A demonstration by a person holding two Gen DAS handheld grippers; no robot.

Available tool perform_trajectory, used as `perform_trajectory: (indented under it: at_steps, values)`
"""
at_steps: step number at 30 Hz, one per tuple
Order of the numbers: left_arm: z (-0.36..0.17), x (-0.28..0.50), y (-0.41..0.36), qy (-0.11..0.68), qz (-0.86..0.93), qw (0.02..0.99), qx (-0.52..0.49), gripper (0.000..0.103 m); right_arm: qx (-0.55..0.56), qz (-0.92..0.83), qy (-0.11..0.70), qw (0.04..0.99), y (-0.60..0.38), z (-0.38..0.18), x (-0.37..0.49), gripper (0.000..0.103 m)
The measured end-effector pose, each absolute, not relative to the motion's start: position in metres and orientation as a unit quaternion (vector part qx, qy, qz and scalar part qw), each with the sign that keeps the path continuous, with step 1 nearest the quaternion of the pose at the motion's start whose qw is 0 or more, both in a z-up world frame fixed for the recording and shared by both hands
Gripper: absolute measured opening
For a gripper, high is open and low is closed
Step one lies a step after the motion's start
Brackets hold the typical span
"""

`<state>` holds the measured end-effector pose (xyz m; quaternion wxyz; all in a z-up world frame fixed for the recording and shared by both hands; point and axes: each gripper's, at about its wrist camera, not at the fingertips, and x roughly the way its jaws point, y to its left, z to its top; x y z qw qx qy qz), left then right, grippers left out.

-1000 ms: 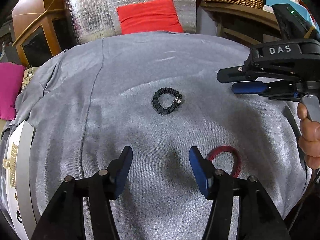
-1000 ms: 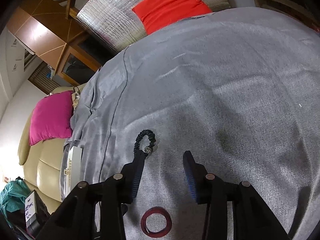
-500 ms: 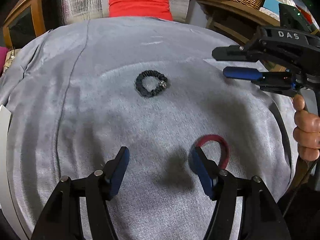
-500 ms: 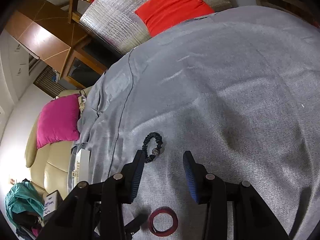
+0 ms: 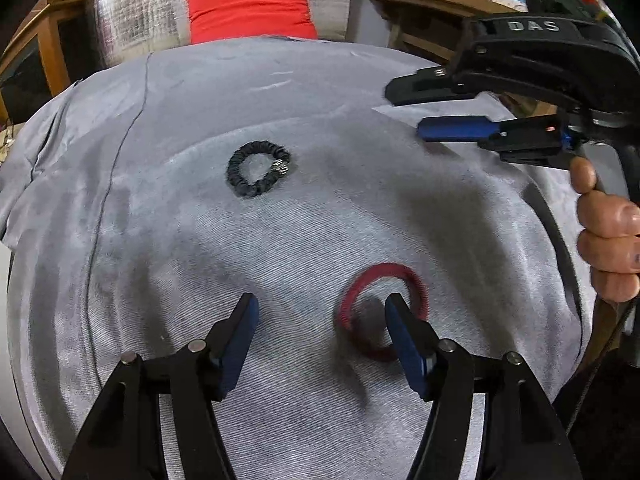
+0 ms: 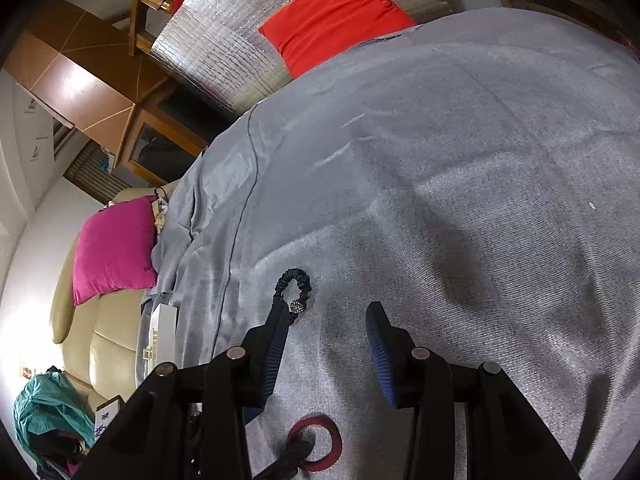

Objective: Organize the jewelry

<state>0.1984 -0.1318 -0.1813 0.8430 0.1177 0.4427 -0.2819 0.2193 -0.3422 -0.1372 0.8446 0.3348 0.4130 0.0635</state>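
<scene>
Surface: grey cloth (image 5: 320, 240) over the worktop.
Red ring (image 5: 382, 312): flat on the cloth; right fingertip (image 5: 400, 320) of the left tongs (image 5: 320, 314) sits inside its loop.
Left tongs: released, empty.
Black bracelet (image 5: 258, 174): beyond, apart.
Right tongs (image 6: 330, 320): parted, empty; left pad overlaps the bracelet.
Writing: "DAS" (image 5: 532, 26), left view only.
Right view only: pink cushion (image 6: 114, 248).

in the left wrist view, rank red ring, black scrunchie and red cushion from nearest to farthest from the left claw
1. red ring, right at the left claw, under its right finger
2. black scrunchie, mid cloth, up and left
3. red cushion, beyond the cloth's far edge
</scene>
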Motion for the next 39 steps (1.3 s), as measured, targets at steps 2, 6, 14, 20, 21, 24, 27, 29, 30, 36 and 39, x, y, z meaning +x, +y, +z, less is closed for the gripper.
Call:
perform_trajectory:
  at_steps: [2,6,14,20,21,24,27,29,30,36,39]
  values:
    - [-0.182,0.198,-0.133,0.443,-0.288,0.841,0.116,0.064,0.333,0.064,0.414,0.845,-0.34,-0.138,0.221,0.043]
    - [-0.185,0.196,-0.139,0.448,-0.295,0.835,0.12,0.036,0.33,0.065,0.416,0.845,-0.336,-0.14,0.223,0.043]
    - [-0.184,0.198,-0.136,0.445,-0.278,0.842,0.127,0.007,0.326,0.07,0.419,0.845,-0.326,-0.144,0.23,0.043]
    - [-0.179,0.208,-0.11,0.453,-0.24,0.853,0.101,0.006,0.311,0.08,0.419,0.849,-0.308,-0.147,0.243,0.043]
    - [-0.179,0.21,-0.107,0.453,-0.235,0.854,0.098,0.006,0.309,0.082,0.418,0.85,-0.306,-0.146,0.246,0.043]
    - [-0.176,0.213,-0.093,0.452,-0.216,0.861,0.091,0.006,0.3,0.092,0.411,0.856,-0.297,-0.145,0.258,0.043]
    - [-0.174,0.216,-0.082,0.453,-0.201,0.864,0.084,0.006,0.29,0.095,0.41,0.86,-0.29,-0.144,0.27,0.043]
    - [-0.174,0.214,-0.077,0.453,-0.194,0.866,0.083,0.006,0.285,0.093,0.411,0.861,-0.286,-0.145,0.279,0.041]
    - [-0.174,0.214,-0.076,0.453,-0.191,0.867,0.083,0.006,0.282,0.09,0.415,0.86,-0.284,-0.147,0.283,0.041]
    - [-0.174,0.219,-0.066,0.454,-0.175,0.87,0.082,0.006,0.263,0.066,0.44,0.856,-0.278,-0.163,0.298,0.041]
    - [-0.174,0.219,-0.068,0.455,-0.172,0.87,0.083,0.006,0.247,0.06,0.453,0.854,-0.273,-0.171,0.304,0.038]
